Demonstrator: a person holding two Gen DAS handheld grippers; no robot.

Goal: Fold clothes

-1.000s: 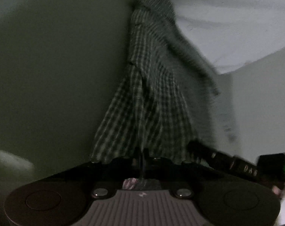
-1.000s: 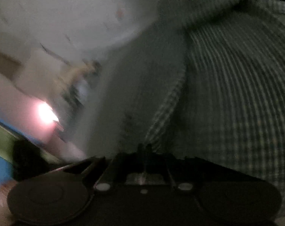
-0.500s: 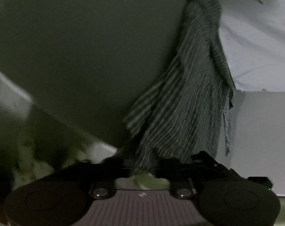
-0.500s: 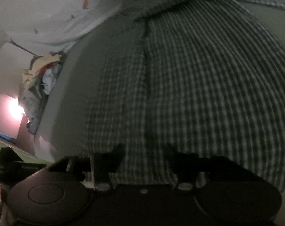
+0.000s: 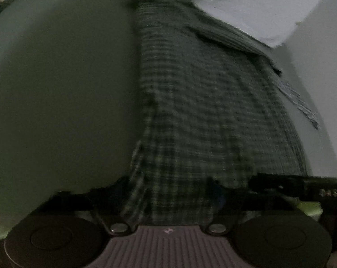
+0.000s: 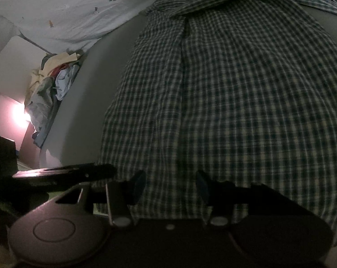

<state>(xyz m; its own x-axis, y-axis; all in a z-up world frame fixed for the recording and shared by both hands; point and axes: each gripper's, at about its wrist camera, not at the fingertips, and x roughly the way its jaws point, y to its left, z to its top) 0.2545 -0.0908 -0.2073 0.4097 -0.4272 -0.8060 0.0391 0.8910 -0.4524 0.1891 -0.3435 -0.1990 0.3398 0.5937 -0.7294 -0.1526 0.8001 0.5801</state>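
A dark green and white checked shirt (image 5: pixel 213 116) lies spread on a grey surface (image 5: pixel 61 89), collar end far from me. In the right wrist view the shirt (image 6: pixel 246 89) fills most of the frame. My left gripper (image 5: pixel 168 192) is open, its fingers wide apart with the shirt's near hem lying between them. My right gripper (image 6: pixel 169 185) is open too, its blue-padded fingertips (image 6: pixel 138 184) apart over the near hem, not pinching the cloth. The other gripper shows as a dark bar at the right edge of the left wrist view (image 5: pixel 297 185).
A white sheet with small orange prints (image 6: pixel 68 11) lies beyond the grey surface. A pile of mixed clothes (image 6: pixel 50 82) sits at the far left edge, by a bright lamp glow (image 6: pixel 19 111). The room is dim.
The shirt hung bunched from my shut left gripper; now it lies spread flat. My left gripper has opened and let it go. My right gripper opened half a second earlier and stays open.
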